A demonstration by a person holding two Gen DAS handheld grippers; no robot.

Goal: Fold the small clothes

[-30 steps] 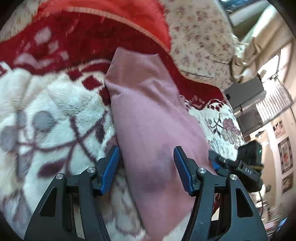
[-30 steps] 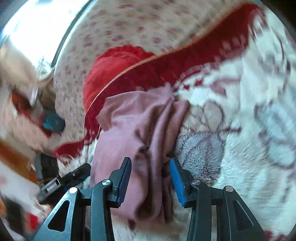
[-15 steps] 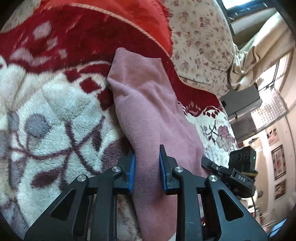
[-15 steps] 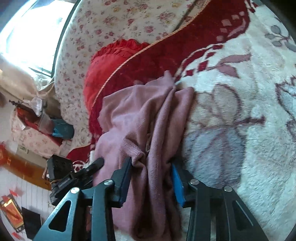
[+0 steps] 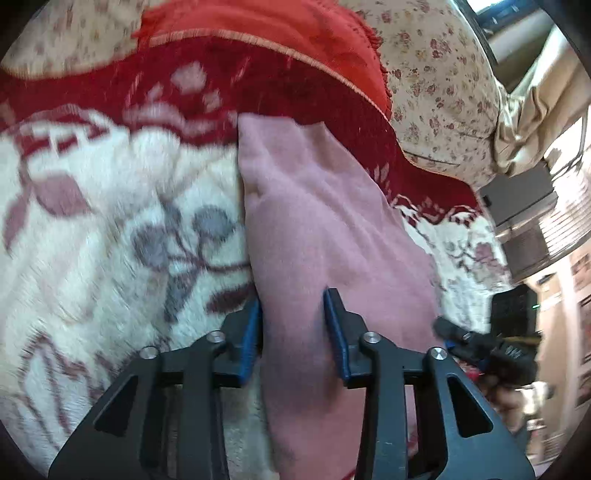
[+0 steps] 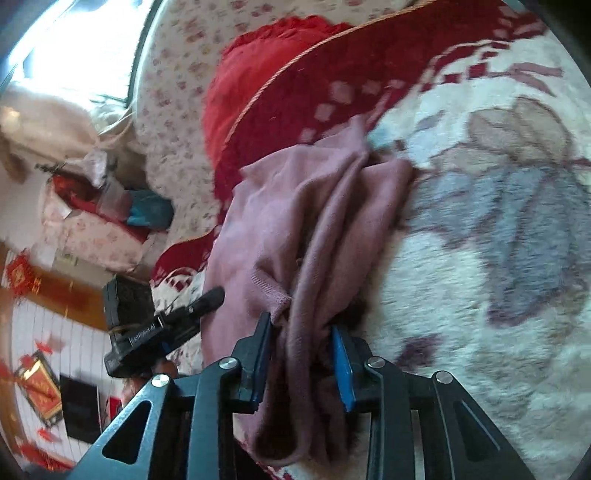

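A small pink garment (image 5: 325,229) lies lengthwise on a cream and red fleece blanket (image 5: 110,229). My left gripper (image 5: 293,325) is shut on the near edge of the garment, its blue pads pinching a fold of cloth. In the right wrist view the garment (image 6: 295,221) is bunched into long folds, and my right gripper (image 6: 301,350) is shut on a gathered bundle of it. Each gripper shows at the edge of the other's view: the right one (image 5: 487,350), the left one (image 6: 162,321).
The blanket covers a bed with a red cushion (image 5: 280,29) and a floral pillow (image 5: 443,88) at the far end. A room with a radiator (image 5: 528,251), wall pictures and red decorations (image 6: 37,384) lies beyond the bed's edge.
My left gripper closed on the garment's edge about half a second ago and has since shifted with it. My right gripper closed tighter on the bunched cloth.
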